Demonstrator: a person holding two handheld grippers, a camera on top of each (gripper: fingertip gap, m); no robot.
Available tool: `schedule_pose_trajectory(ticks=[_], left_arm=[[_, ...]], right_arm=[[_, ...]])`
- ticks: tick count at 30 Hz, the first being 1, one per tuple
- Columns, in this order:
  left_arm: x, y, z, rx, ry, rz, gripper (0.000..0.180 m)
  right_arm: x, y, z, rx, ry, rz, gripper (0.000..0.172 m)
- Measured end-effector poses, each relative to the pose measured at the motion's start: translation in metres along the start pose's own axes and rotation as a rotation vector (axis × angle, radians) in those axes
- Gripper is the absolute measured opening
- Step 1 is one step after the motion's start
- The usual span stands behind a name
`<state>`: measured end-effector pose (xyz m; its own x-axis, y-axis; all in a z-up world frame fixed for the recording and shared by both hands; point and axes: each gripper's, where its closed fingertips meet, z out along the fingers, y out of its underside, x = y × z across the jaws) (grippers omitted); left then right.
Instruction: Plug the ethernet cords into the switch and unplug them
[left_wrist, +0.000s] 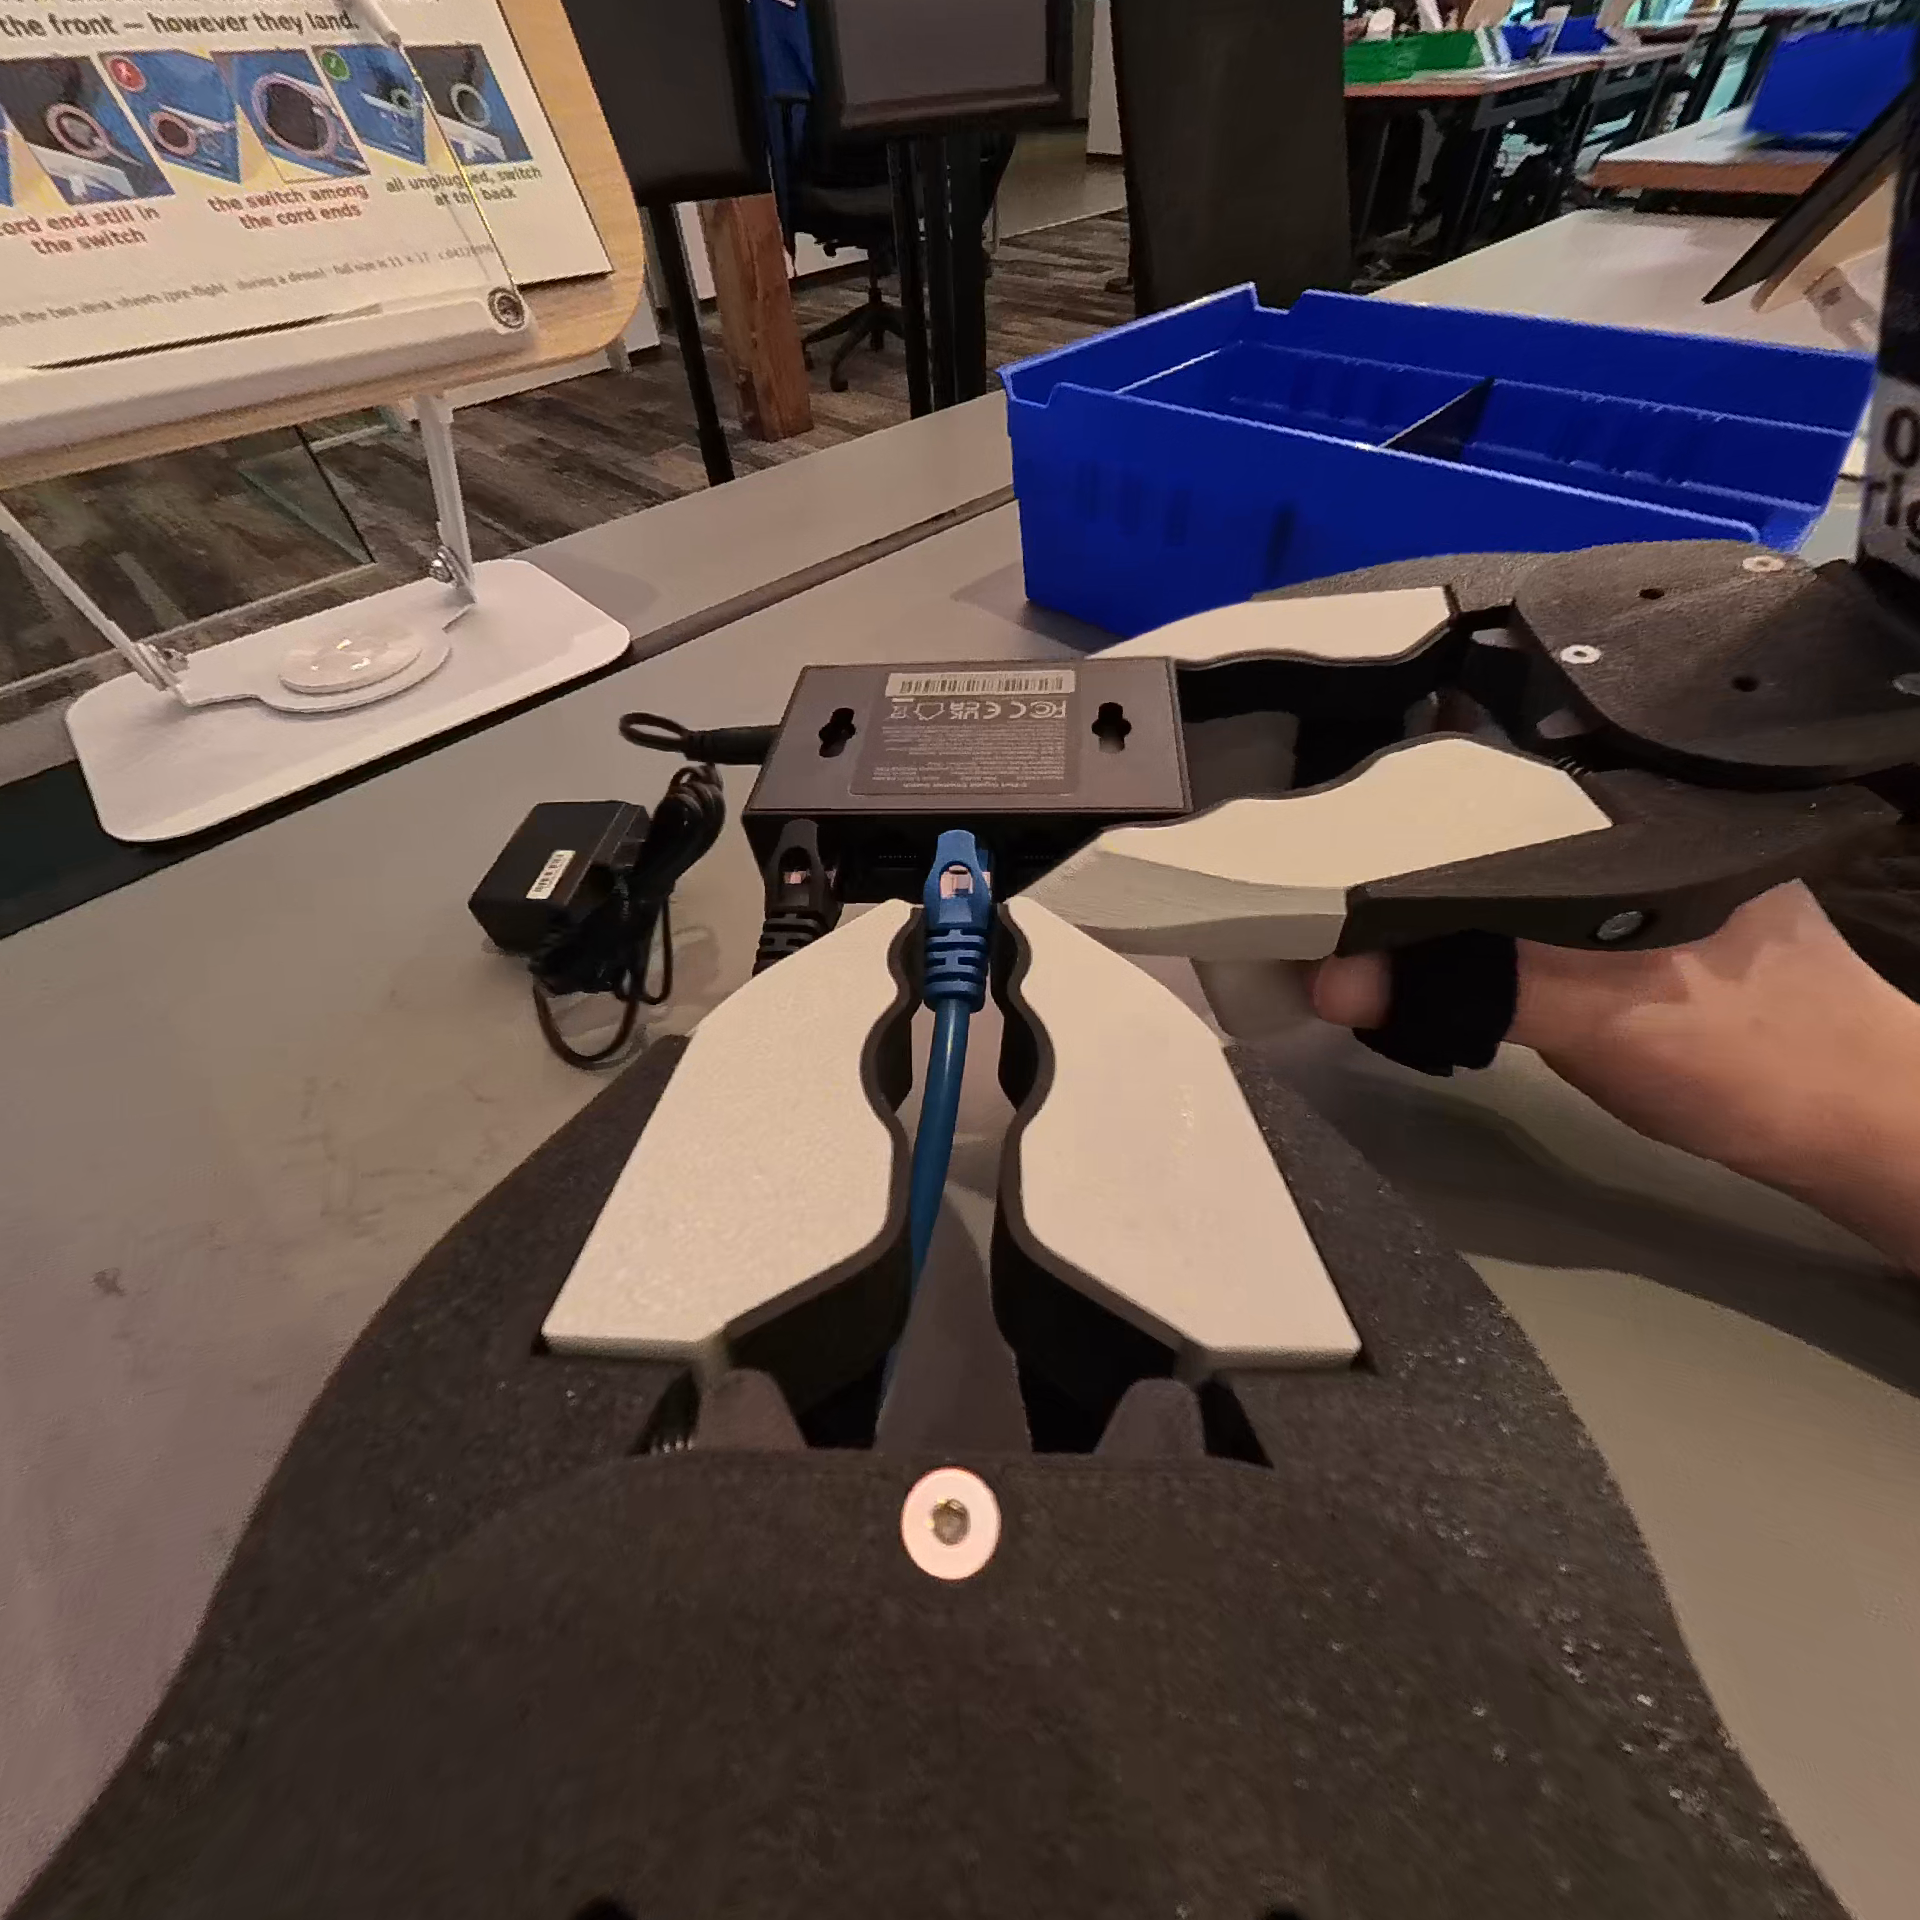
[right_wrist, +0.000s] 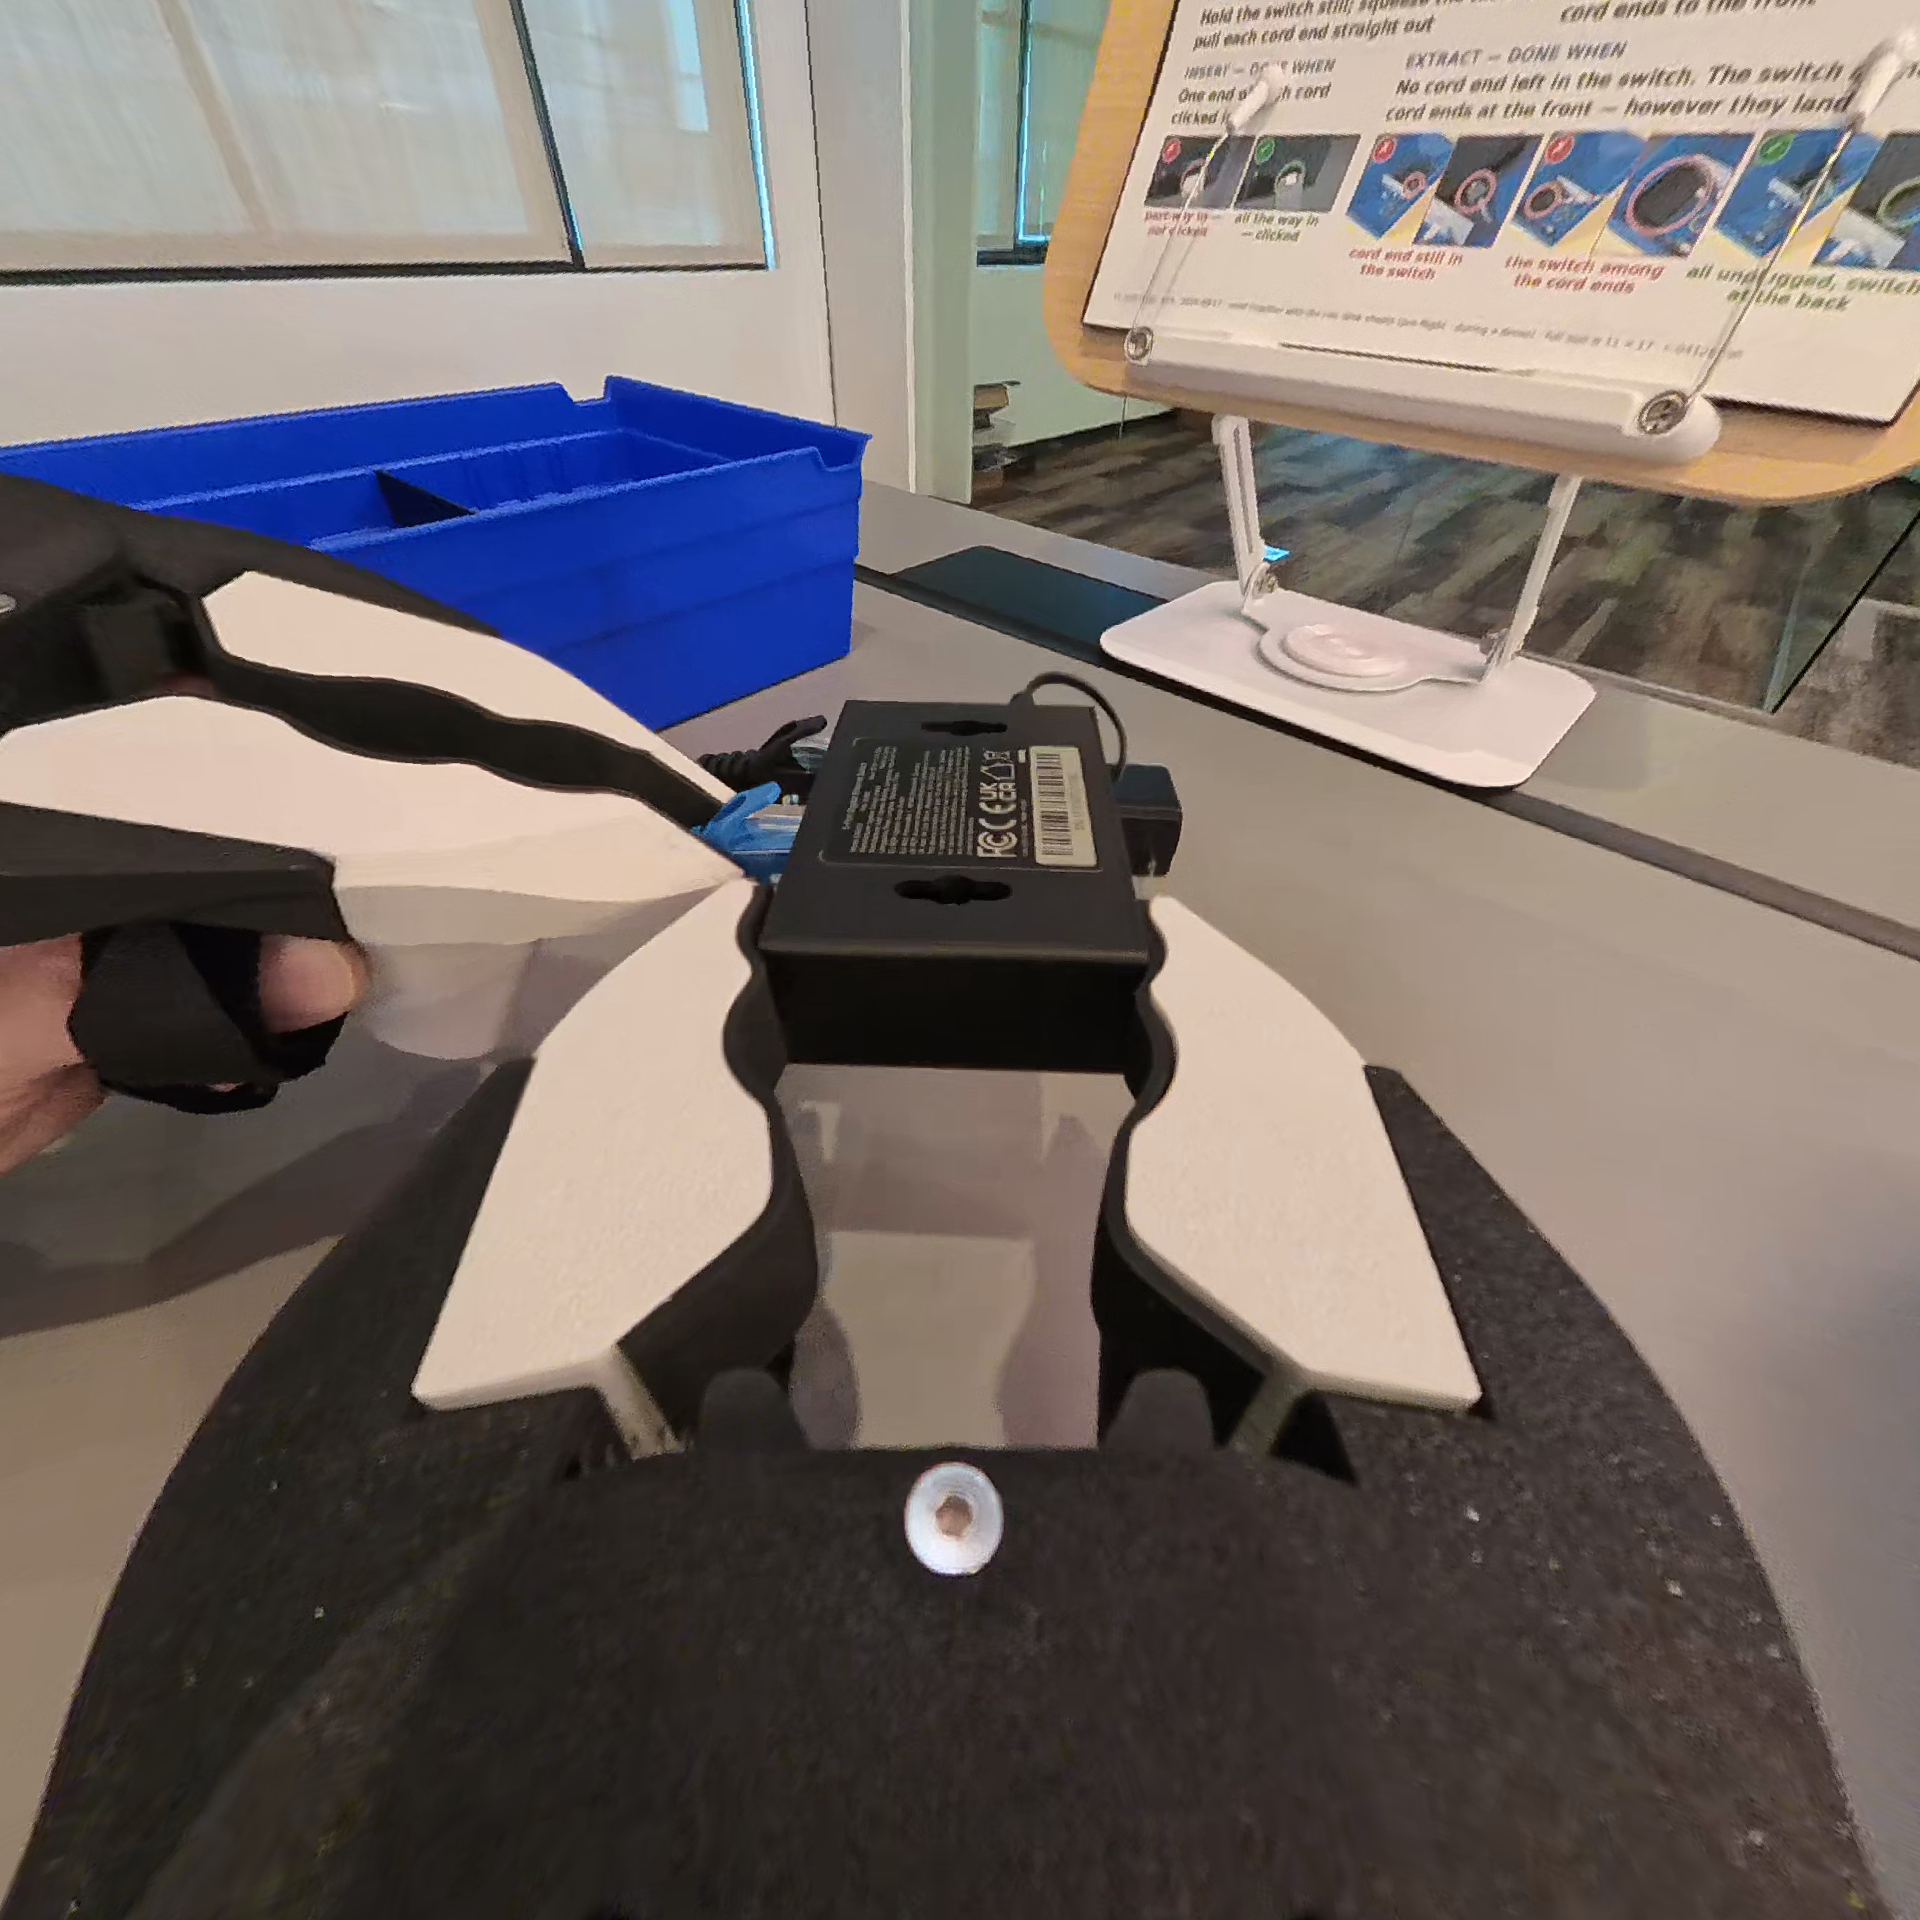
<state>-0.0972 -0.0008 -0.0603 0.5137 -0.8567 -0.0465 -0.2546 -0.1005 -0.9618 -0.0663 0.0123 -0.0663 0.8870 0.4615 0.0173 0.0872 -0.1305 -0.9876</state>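
Left wrist view: the left gripper (left_wrist: 954, 920) pinches the blue cord (left_wrist: 953, 935), its plug at the black switch (left_wrist: 977, 743) lying upside down on the grey table (left_wrist: 260, 1143).

Right wrist view: the right gripper (right_wrist: 951, 935) squeezes the switch (right_wrist: 956, 831) by its two sides.

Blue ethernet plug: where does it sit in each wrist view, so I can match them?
Left wrist view: blue ethernet plug at centre, between this gripper's fingers, at the black switch's near face.
Right wrist view: blue ethernet plug left of centre, at the switch's left face, mostly hidden by the left gripper's fingers.
Shared landmark: blue bin.
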Motion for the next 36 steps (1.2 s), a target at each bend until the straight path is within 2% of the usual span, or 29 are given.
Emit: schedule_pose_trajectory(ticks=[7, 15, 20, 26, 30, 33, 36], left_arm=[[0.002, -0.004, -0.003, 0.018, 0.013, 0.008, 0.011], [0.005, -0.006, -0.007, 0.013, 0.025, 0.024, 0.011], [0.004, -0.003, -0.010, -0.008, 0.028, 0.017, 0.011], [0.005, -0.003, -0.011, -0.007, 0.029, 0.006, 0.011], [0.003, -0.001, -0.010, -0.025, 0.022, 0.004, 0.011], [-0.001, -0.005, -0.008, -0.026, 0.013, -0.010, 0.011], [-0.006, -0.006, -0.006, -0.051, -0.055, 0.024, 0.013]], right_arm=[[-0.001, -0.006, -0.003, 0.014, 0.002, -0.042, 0.063], [-0.007, -0.005, -0.004, 0.017, -0.050, 0.019, 0.062], [-0.010, -0.009, -0.005, 0.005, -0.019, -0.115, 0.062], [-0.013, -0.009, -0.006, -0.002, -0.025, -0.153, 0.062], [-0.013, -0.006, -0.004, -0.018, -0.026, -0.127, 0.062], [-0.010, -0.006, 0.000, 0.009, -0.026, -0.030, 0.062], [-0.007, -0.005, 0.004, 0.016, -0.029, 0.076, 0.062]])
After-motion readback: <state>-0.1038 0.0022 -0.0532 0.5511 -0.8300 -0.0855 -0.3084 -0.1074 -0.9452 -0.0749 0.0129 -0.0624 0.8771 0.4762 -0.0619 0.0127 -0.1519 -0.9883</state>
